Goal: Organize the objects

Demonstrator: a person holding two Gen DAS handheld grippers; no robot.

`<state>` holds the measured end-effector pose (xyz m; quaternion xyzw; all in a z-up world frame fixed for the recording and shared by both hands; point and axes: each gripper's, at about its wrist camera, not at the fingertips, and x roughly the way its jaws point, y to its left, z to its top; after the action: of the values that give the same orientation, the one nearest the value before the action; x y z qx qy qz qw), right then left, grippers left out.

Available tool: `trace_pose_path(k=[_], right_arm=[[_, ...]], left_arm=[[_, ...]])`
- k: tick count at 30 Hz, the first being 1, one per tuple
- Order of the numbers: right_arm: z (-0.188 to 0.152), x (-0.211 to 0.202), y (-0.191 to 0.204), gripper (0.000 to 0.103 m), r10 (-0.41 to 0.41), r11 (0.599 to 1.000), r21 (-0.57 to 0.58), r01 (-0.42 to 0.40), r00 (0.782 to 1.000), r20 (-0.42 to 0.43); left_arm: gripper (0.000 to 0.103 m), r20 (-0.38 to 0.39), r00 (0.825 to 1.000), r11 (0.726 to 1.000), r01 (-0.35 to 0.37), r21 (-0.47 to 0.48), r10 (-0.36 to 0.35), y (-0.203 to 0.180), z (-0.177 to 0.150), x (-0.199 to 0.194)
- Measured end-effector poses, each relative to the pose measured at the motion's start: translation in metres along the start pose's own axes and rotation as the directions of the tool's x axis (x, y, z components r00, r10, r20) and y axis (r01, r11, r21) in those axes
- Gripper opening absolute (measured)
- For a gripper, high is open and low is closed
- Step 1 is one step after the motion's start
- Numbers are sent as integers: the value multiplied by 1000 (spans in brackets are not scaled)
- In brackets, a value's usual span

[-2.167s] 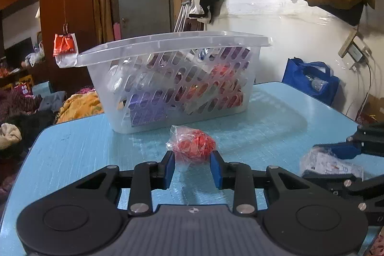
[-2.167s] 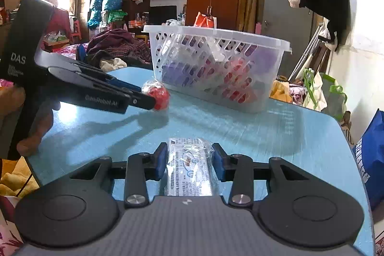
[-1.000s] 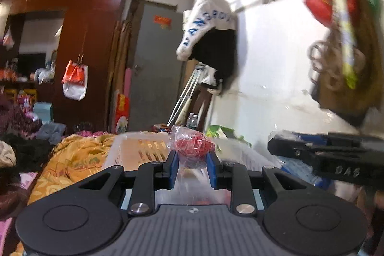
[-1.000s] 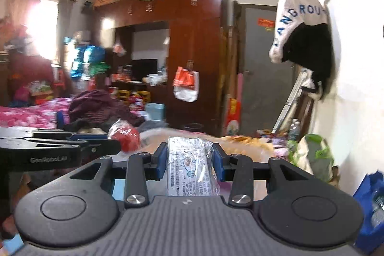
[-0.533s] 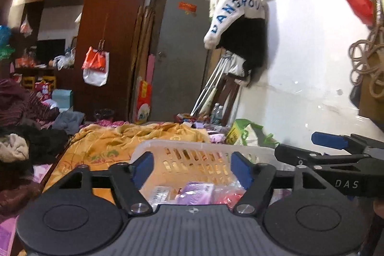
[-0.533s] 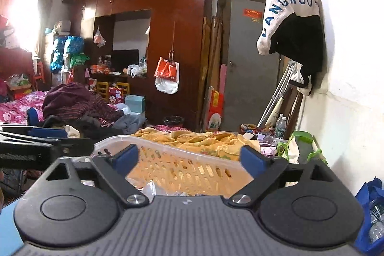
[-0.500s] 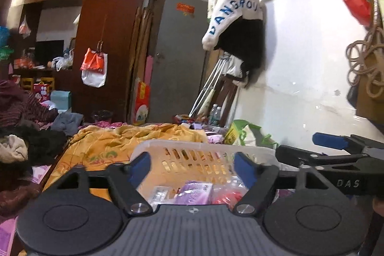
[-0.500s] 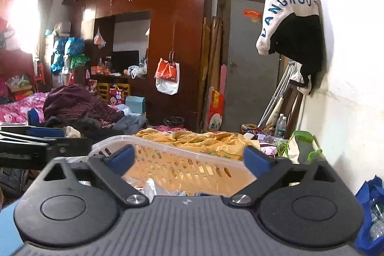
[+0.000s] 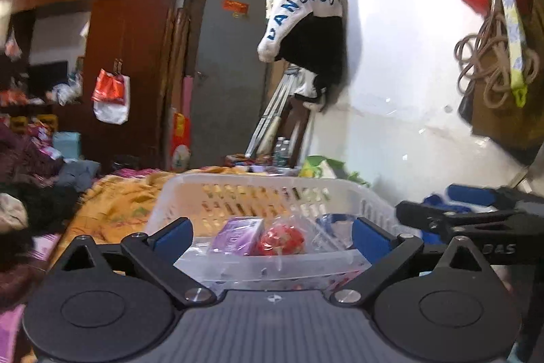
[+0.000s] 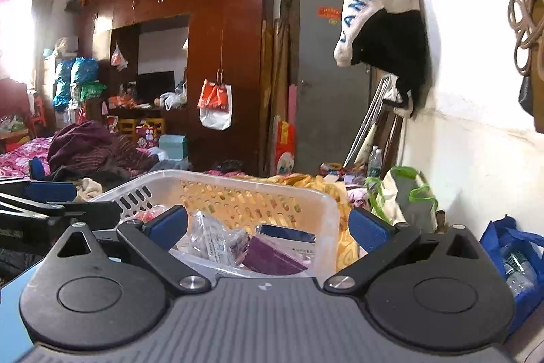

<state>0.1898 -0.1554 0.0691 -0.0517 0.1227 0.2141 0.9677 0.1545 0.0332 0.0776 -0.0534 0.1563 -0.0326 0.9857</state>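
Observation:
A clear perforated plastic basket stands just ahead of both grippers and also shows in the right wrist view. The red item in a clear bag lies inside it beside a purple packet. The clear packet with printed text lies in the basket next to a purple pack. My left gripper is open wide and empty above the basket's near rim. My right gripper is open wide and empty over the basket too. Each gripper shows at the edge of the other's view.
A blue table corner shows at lower left. A blue bag with bottles sits by the white wall on the right. An orange blanket, piled clothes, a dark wardrobe and a grey door lie beyond.
Both grippers carried their packets up over the basket, then opened and let them go. The red bagged item and the clear packet now lie in the basket. The view has tilted slightly down.

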Motion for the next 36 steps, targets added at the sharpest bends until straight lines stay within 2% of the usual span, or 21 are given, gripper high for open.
trace_pose_path(k=[3,11,36], right_arm=[[-1,-2,0,103,11,1000,4,-11,1000,-5],[-7,-2,-1,103,6,1000,11,-6,999,-35],[-16,-6,-7,103,6,999,40,-4,998,-60]], left_arm=[[101,-18,999,998,-48,40,49,-6,-4,1],[101,-31,996,992,-84,91,87,-12,-10,2],[101,-16,997,993,-78,85,80,-16,-14,-9]])
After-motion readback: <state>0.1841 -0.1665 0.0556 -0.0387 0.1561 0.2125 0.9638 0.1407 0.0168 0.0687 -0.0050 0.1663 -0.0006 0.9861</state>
